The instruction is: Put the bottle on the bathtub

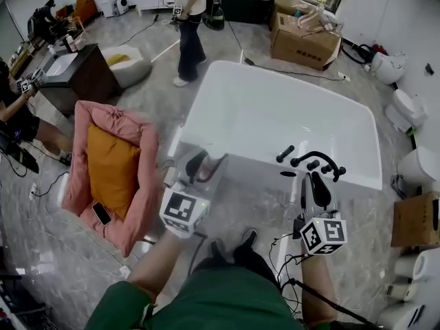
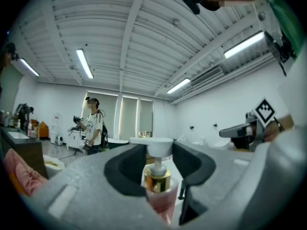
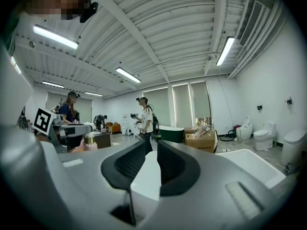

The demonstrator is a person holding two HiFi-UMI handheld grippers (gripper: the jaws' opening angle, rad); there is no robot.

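My left gripper (image 1: pixel 204 165) is shut on a pink pump bottle (image 2: pixel 159 195) with a gold collar and a white pump head. It holds the bottle upright over the near left corner of the white bathtub (image 1: pixel 275 115). The bottle's base is hidden by the jaws, so I cannot tell whether it touches the rim. My right gripper (image 1: pixel 311 186) hangs near the tub's front edge, just below the black faucet (image 1: pixel 313 162). Its jaws stand a narrow gap apart with nothing between them. The right gripper view shows the bottle (image 3: pixel 90 143) at far left.
A pink armchair (image 1: pixel 141 177) with an orange cushion and a phone (image 1: pixel 101 213) stands left of the tub. A person (image 1: pixel 189 26) stands beyond the tub. A cardboard box (image 1: pixel 302 40) lies at the back, toilets (image 1: pixel 412 170) line the right, and cables cross the floor.
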